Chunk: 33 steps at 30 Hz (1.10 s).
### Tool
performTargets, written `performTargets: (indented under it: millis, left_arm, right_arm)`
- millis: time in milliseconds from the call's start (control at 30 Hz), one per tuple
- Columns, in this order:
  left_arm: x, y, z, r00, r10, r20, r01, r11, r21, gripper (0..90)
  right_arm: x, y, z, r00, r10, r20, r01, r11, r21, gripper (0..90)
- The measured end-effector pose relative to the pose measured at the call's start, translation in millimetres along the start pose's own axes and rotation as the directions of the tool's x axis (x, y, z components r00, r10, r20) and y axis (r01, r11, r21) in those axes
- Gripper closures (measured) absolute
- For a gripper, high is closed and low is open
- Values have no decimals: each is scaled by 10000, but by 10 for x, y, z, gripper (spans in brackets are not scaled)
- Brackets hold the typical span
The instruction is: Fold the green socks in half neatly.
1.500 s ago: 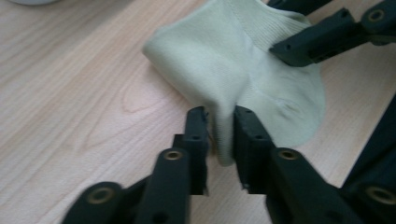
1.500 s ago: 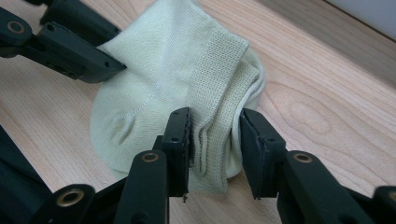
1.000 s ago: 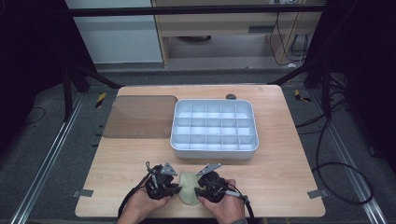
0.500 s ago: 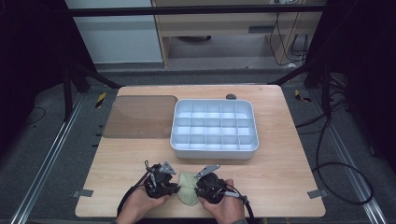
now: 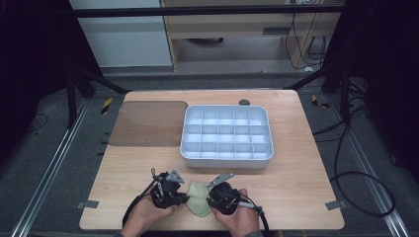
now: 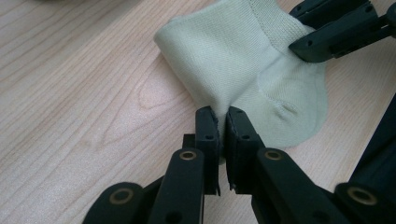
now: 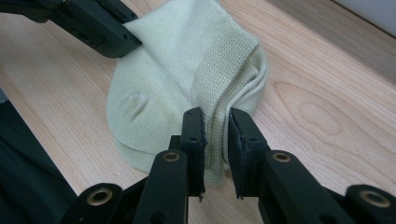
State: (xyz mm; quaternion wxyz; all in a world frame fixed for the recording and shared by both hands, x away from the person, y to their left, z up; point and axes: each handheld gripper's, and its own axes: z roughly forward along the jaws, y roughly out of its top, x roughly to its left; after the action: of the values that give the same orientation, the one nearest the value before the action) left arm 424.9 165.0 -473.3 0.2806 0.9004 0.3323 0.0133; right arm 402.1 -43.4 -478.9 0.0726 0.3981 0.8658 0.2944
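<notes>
Left gripper (image 6: 221,122) clamped on sock (image 6: 243,70); right gripper (image 7: 215,125) jaws just closing onto its cuff edge.

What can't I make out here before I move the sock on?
- Sock, high view: small, its edges hidden by both grippers.
- Sock's near edge, left gripper view: hidden behind the closed jaws.
- Small dark thing behind the tray, high view: too small to identify.
- Tray compartments: contents too small to tell.

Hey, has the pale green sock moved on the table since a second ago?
No. The sock lies at the same spot below the white tray, between the left gripper and right gripper.
</notes>
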Motion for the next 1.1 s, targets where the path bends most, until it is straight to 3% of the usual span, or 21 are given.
performTargets:
  millis: [200,333,500,1100]
  left_arm:
    - [23,2,1,10000,-57,51,58,10000,-47,846]
    - [12,3,3,9998,-93,-180,89,9997,-222,845]
    - [-23,10,-43,9999,-109,-66,107,9994,-340,845]
    - [-157,137,-208,9972,732,-123,-734,9972,-154,845]
  right_arm:
    - [-27,-12,-11,10000,16,-68,-16,10000,-33,783]
    - [-26,-10,-11,10000,37,-71,-37,10000,-16,784]
    - [-24,-7,-9,10000,58,-44,-58,10000,-21,784]
    - [-17,60,26,9997,203,-119,-202,9998,31,781]
